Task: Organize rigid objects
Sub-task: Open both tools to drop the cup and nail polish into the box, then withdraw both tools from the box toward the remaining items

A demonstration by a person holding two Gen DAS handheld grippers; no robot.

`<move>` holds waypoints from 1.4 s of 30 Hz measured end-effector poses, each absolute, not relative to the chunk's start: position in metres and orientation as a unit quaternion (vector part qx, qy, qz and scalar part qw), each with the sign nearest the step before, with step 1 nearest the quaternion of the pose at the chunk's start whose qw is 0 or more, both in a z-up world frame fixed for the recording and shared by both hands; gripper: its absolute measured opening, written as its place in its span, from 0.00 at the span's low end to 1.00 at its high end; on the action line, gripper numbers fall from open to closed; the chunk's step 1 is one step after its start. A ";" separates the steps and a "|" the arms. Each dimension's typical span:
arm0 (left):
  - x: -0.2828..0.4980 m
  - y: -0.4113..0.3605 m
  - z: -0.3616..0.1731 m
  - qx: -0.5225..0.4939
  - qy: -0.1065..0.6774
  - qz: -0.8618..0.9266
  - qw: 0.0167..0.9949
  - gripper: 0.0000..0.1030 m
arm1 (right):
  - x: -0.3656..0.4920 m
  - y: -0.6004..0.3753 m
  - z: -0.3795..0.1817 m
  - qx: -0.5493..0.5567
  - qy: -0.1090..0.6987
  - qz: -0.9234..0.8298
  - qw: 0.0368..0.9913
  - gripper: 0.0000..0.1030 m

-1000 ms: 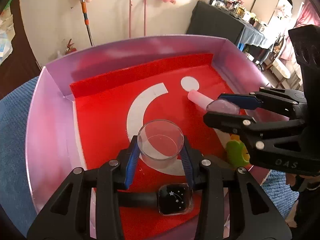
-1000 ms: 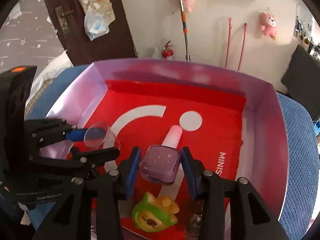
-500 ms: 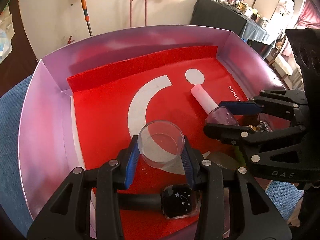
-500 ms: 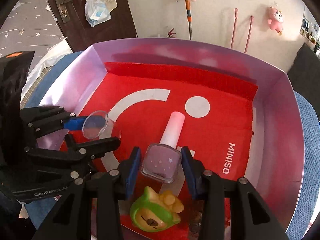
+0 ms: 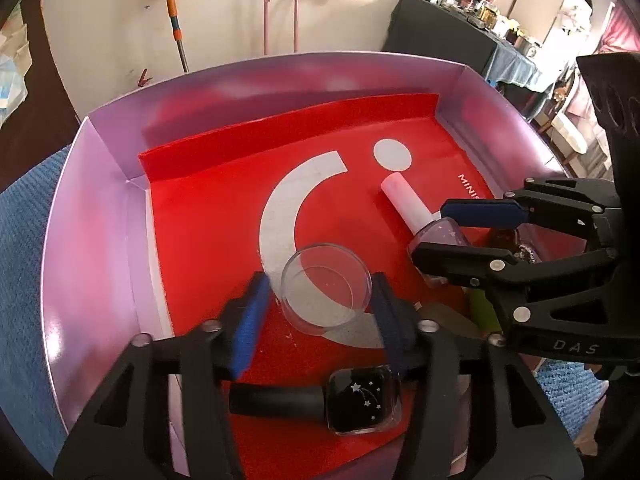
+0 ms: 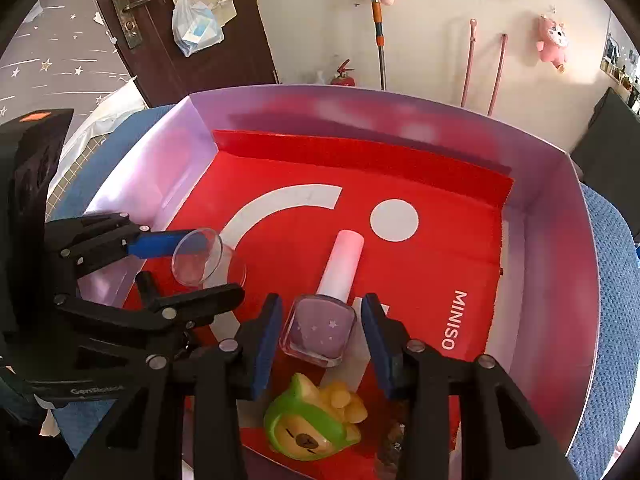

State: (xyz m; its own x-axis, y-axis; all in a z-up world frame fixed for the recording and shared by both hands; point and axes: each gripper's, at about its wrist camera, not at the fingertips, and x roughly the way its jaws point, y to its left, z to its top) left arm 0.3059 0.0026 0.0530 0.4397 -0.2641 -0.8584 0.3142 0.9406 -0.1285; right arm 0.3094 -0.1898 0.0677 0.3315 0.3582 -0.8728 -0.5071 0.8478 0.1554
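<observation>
My left gripper [image 5: 320,300] stands with its blue-padded fingers spread, a clear plastic cup [image 5: 325,289] lying between them on the tray floor; a gap shows at each pad, so I record the cup as released, not grasped. My right gripper [image 6: 320,330] is likewise spread, its pads flanking a lilac nail polish bottle [image 6: 320,330] with a pale pink cap, clear space visible on both sides; the bottle lies flat, cap pointing toward the far wall. Readable writing: "DAS" on the right gripper body as seen from the left wrist view, "GenRobot" on the left gripper body as seen from the right wrist view, and "MINISO" in white on the red liner [image 6: 440,264], which also carries a white arc and a white dot. The container is a shallow tray [image 6: 560,272] with glossy lilac walls, resting on a blue textured surface [image 6: 616,280]. Its contents, besides the cup and bottle: a black smartwatch [image 5: 362,402] with star motifs on its face, lying under my left gripper near the front edge, and a green-and-yellow bear figure [image 6: 310,420] just in front of the bottle. A small dark item beside the figure is too obscured to identify.
</observation>
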 end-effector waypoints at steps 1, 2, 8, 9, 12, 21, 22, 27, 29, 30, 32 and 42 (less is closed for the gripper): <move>0.305 0.003 0.054 0.025 0.499 -0.171 0.849 0.52 | 0.309 -0.190 0.068 -0.072 0.513 0.266 0.813 0.43; 0.305 0.003 0.054 0.025 0.498 -0.171 0.850 0.52 | 0.309 -0.192 0.070 -0.070 0.512 0.265 0.814 0.43; 0.300 0.008 0.063 0.015 0.487 -0.172 0.856 0.53 | 0.301 -0.201 0.086 -0.061 0.497 0.265 0.824 0.53; 0.298 0.009 0.065 0.013 0.484 -0.173 0.858 0.56 | 0.298 -0.204 0.090 -0.058 0.494 0.265 0.826 0.57; 0.287 0.012 0.076 0.005 0.469 -0.175 0.866 0.65 | 0.288 -0.212 0.107 -0.048 0.476 0.264 0.838 0.66; 0.237 0.018 0.120 0.006 0.398 -0.158 0.904 0.76 | 0.238 -0.233 0.161 -0.029 0.411 0.258 0.874 0.97; 0.229 0.019 0.125 0.008 0.388 -0.155 0.909 0.79 | 0.231 -0.236 0.167 -0.026 0.402 0.256 0.879 0.98; 0.196 0.023 0.143 -0.001 0.353 -0.138 0.925 0.82 | 0.190 -0.252 0.194 -0.014 0.365 0.252 0.896 1.00; 0.183 0.026 0.147 -0.006 0.341 -0.130 0.931 0.82 | 0.176 -0.255 0.201 -0.018 0.352 0.248 0.903 1.00; 0.177 0.027 0.150 -0.007 0.337 -0.127 0.933 0.83 | 0.165 -0.257 0.205 -0.023 0.344 0.243 0.907 1.00; 0.165 0.030 0.152 -0.012 0.328 -0.120 0.937 0.85 | 0.152 -0.260 0.207 -0.029 0.335 0.237 0.912 1.00; 0.090 0.029 0.145 -0.022 0.288 -0.110 0.951 0.89 | 0.081 -0.275 0.183 -0.020 0.321 0.229 0.919 1.00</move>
State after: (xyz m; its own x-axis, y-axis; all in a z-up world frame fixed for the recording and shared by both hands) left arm 0.0901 0.0292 0.1454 0.8103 -0.2220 -0.5423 0.1971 0.9748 -0.1044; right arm 0.0808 -0.2746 0.1832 0.6891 0.4074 -0.5993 -0.4330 0.8946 0.1104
